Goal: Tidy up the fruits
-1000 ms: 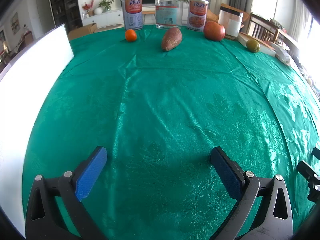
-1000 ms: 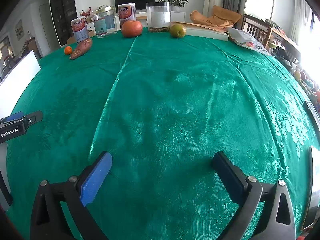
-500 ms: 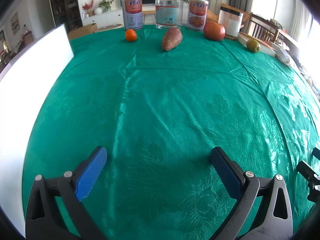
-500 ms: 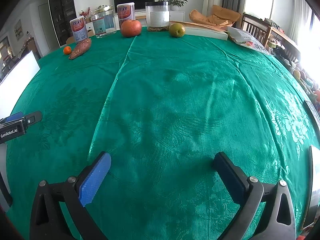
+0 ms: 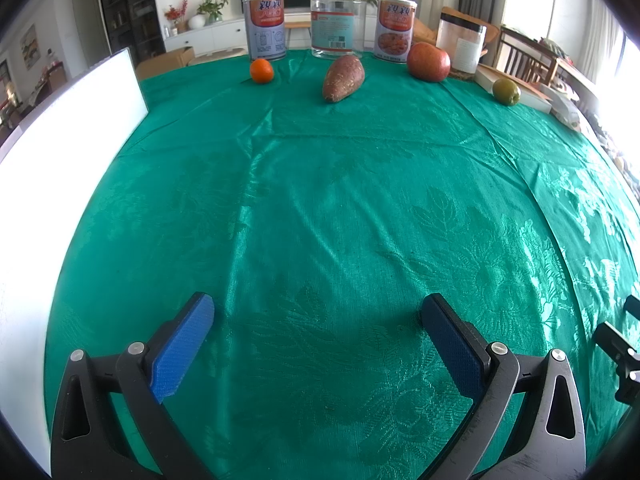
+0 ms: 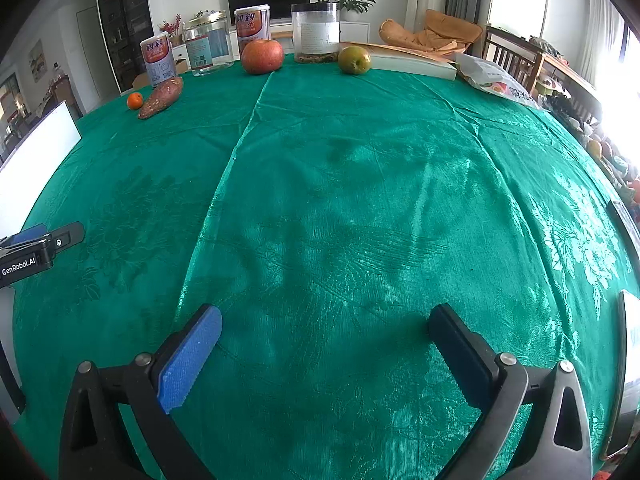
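The left gripper (image 5: 318, 316) hovered low over the green tablecloth (image 5: 320, 208), jaws spread wide, holding nothing. The right gripper (image 6: 325, 322) was likewise fully spread and empty, positioned above bare cloth.

All produce lay along the far edge of the table, well apart from both grippers. From left to right: a small orange (image 5: 261, 70), a sweet potato (image 5: 343, 78), a red apple (image 5: 429, 61), and a green fruit (image 5: 506, 91), possibly a pear. The orange sat just in front of a printed can (image 5: 265, 32); a clear jar (image 5: 338, 22) stood behind the sweet potato. A white panel (image 5: 60, 160) stood along the left side.
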Demonstrator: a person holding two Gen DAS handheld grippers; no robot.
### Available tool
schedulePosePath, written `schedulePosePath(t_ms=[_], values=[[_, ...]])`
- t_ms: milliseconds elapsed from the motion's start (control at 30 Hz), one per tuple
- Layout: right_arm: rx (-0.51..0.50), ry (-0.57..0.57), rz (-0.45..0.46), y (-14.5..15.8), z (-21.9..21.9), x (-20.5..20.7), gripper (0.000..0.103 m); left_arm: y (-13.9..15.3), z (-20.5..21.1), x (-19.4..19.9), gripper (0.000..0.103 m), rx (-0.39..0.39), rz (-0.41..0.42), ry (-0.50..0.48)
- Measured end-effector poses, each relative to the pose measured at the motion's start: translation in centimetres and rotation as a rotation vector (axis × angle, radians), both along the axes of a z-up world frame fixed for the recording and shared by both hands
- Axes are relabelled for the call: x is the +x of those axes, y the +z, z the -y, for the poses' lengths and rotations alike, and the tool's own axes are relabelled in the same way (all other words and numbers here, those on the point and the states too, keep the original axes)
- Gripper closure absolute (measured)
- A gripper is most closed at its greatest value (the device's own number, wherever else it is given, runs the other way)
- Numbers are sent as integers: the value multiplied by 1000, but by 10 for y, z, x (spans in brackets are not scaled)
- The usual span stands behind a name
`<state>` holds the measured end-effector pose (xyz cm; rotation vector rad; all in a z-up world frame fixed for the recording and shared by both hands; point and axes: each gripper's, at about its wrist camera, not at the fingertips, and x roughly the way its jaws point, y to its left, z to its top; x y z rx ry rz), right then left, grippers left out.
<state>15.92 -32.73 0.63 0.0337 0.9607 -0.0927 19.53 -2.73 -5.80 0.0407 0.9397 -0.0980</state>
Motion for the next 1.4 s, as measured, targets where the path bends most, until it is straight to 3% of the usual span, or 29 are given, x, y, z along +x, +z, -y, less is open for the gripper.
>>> schedulePosePath(t_ms=[1400], values=[[1, 13, -4, 1, -3, -1, 0, 0, 0, 0, 0, 0, -1, 0]])
